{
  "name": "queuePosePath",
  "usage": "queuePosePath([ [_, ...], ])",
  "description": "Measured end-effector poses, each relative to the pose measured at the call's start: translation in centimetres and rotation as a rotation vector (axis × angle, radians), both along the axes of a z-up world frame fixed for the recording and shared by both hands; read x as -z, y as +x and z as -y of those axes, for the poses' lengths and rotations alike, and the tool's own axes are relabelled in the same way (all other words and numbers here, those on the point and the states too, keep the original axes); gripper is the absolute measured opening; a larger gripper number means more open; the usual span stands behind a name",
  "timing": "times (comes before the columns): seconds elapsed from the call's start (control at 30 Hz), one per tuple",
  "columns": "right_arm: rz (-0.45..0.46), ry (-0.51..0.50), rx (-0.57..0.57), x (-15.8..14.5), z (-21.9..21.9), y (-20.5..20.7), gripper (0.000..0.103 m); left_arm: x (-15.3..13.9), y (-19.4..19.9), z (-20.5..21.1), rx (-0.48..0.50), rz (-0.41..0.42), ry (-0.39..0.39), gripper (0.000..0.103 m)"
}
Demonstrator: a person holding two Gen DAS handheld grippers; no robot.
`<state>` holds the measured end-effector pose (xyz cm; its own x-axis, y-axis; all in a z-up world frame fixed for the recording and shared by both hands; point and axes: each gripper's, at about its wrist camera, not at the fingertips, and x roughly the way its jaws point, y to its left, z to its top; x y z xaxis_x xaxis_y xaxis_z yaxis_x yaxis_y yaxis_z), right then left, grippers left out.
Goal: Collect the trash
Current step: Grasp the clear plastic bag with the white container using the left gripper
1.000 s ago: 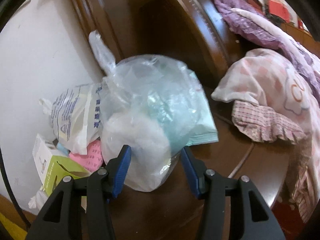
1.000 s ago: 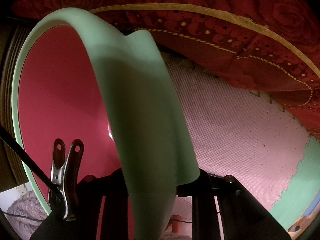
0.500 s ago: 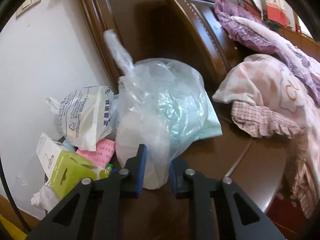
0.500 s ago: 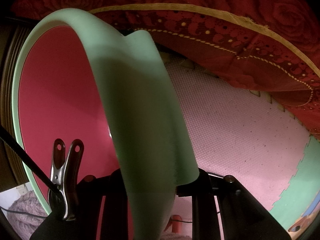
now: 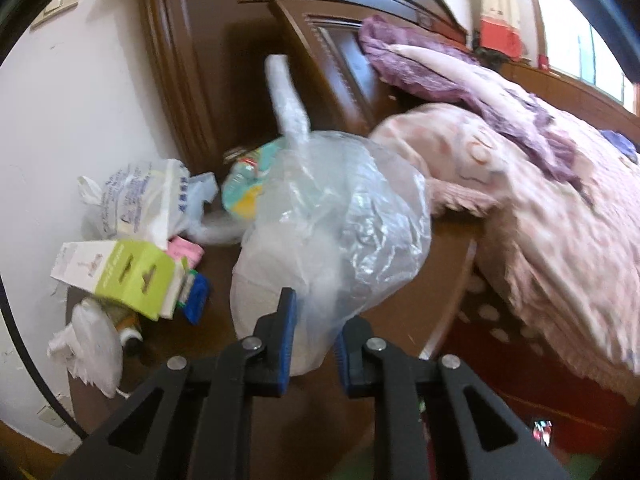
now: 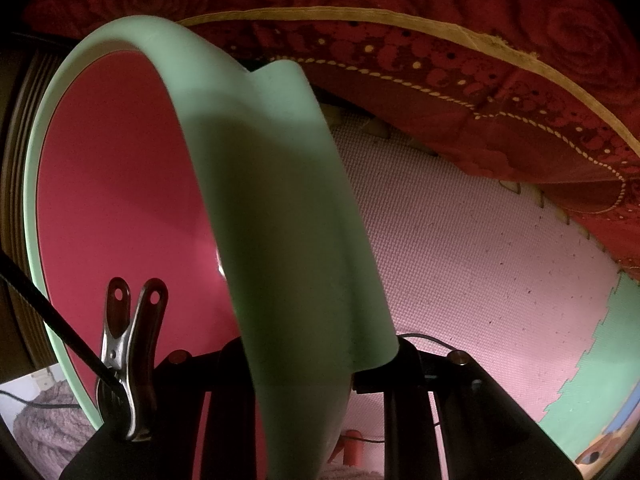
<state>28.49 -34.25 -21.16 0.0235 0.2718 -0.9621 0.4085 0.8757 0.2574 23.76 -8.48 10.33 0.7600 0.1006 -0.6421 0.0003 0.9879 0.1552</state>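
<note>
In the left wrist view my left gripper (image 5: pixel 311 336) is shut on the bottom of a knotted clear plastic trash bag (image 5: pixel 336 224) and holds it up off the dark wooden nightstand (image 5: pixel 440 280). The bag holds white and pale green crumpled stuff. In the right wrist view my right gripper (image 6: pixel 320 380) is shut on the mint-green rim (image 6: pixel 280 220) of a bin with a red inside (image 6: pixel 120 200), tilted with its mouth toward the left; the fingertips are hidden behind the rim.
Left on the nightstand lie a printed white bag (image 5: pixel 140 204), a green-and-white carton (image 5: pixel 120 276), pink packets (image 5: pixel 186 250), a green pack (image 5: pixel 244 188) and crumpled white plastic (image 5: pixel 96 344). Pink bedding (image 5: pixel 540 208) lies right. A pink foam mat (image 6: pixel 480 260), red rug (image 6: pixel 480 80) and metal clip (image 6: pixel 128 360) show.
My left gripper closed on the clear bag and lifted it back from the nightstand, uncovering the green pack behind it. The right gripper and bin have not moved.
</note>
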Motion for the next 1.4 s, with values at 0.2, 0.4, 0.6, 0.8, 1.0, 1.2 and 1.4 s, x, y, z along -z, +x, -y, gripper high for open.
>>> queuePosePath([
  [0.2,0.0,0.0,-0.001,0.0,0.0,0.0,0.021,0.6,-1.5,0.6,0.055,-0.037,-0.016,0.024],
  [0.4,0.0,-0.001,-0.001,0.0,0.0,0.0,0.021,-0.1,-2.6,0.2,0.087,-0.067,-0.029,0.043],
  [0.6,0.0,-0.002,-0.002,0.0,0.0,0.1,0.021,-2.0,-2.7,-0.7,0.091,-0.013,-0.054,0.064],
  [0.8,-0.001,-0.002,-0.002,0.0,-0.1,0.0,0.021,-3.0,-0.3,-0.8,0.14,-0.052,-0.145,0.072],
  [1.0,-0.001,-0.001,-0.002,0.0,0.0,0.1,0.021,-1.2,3.4,1.1,0.144,-0.101,-0.041,0.077],
  [1.2,-0.001,0.0,0.0,0.0,0.0,0.1,0.021,2.0,6.4,0.3,0.039,-0.141,0.04,0.078],
  [1.4,-0.001,0.0,0.0,0.0,0.0,0.1,0.021,3.0,7.8,-2.5,-0.033,-0.233,-0.1,0.1],
])
